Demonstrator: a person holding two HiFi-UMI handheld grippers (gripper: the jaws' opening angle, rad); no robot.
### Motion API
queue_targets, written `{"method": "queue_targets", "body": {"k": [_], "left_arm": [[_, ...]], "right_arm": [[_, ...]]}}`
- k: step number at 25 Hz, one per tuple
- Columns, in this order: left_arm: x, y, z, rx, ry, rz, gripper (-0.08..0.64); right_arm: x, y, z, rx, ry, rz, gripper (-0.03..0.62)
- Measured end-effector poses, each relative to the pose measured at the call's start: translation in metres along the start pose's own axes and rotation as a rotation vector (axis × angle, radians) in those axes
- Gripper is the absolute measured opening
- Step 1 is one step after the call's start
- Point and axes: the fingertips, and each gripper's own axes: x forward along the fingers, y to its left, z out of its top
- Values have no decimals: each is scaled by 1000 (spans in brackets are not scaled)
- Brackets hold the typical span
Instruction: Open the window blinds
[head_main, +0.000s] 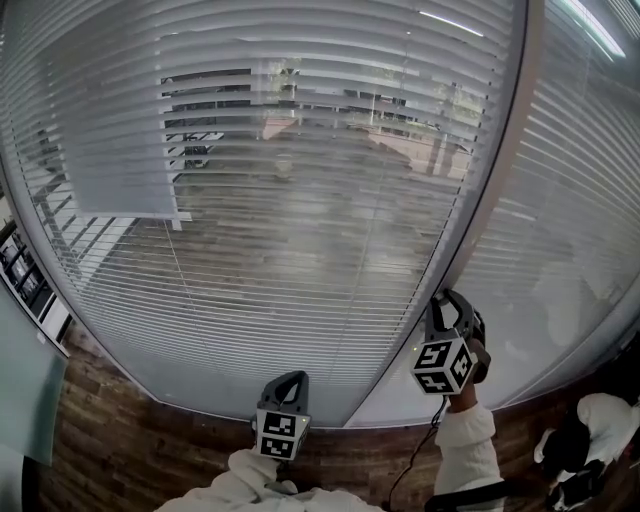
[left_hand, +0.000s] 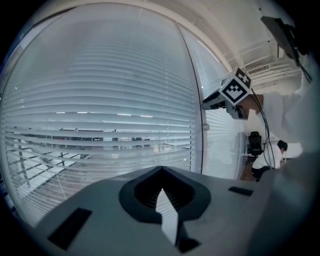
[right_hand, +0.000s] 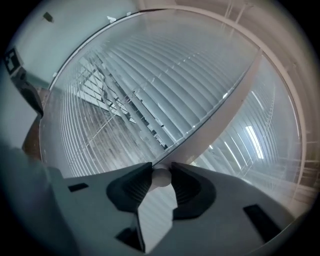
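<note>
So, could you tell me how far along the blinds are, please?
Partly done: the left blind is tilted enough that buildings outside show through its middle. In hand: the right gripper is shut on the white wand. Left to do: the top slats and the right blind look shut, so more twisting seems needed. The left gripper is shut and empty.

You get soft grey daylight through the blinds (head_main: 300, 300); both gripper views bend and go dark at the corners.
</note>
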Motion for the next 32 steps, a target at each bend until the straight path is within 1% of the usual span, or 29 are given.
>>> {"method": "queue_targets", "body": {"k": [5, 7, 11, 19, 22, 26, 29, 32], "left_arm": [[-2, 3, -1, 2, -3, 18, 0], [-2, 4, -1, -1, -2, 23, 0], [-2, 2, -1, -2, 0, 24, 0], [-1, -3, -2, -1, 2, 22, 0], [-1, -5, -1, 3, 1, 21, 0], [-3, -6, 0, 2, -1, 23, 0], [-5, -8, 2, -1, -6, 26, 0], [-9, -6, 5, -7, -15, 38, 0]], "right_arm": [[1, 5, -1, -166, 3, -3, 129], [1, 6, -1, -213, 3, -5, 129], [0, 5, -1, -234, -2, -5, 129], [0, 8, -1, -324, -20, -13, 129], [-1, 8, 0, -326, -34, -9, 129], [-1, 7, 0, -299, -72, -17, 130], [-2, 5, 0, -250, -89, -28, 130], [-7, 4, -2, -176, -82, -30, 130]]}}
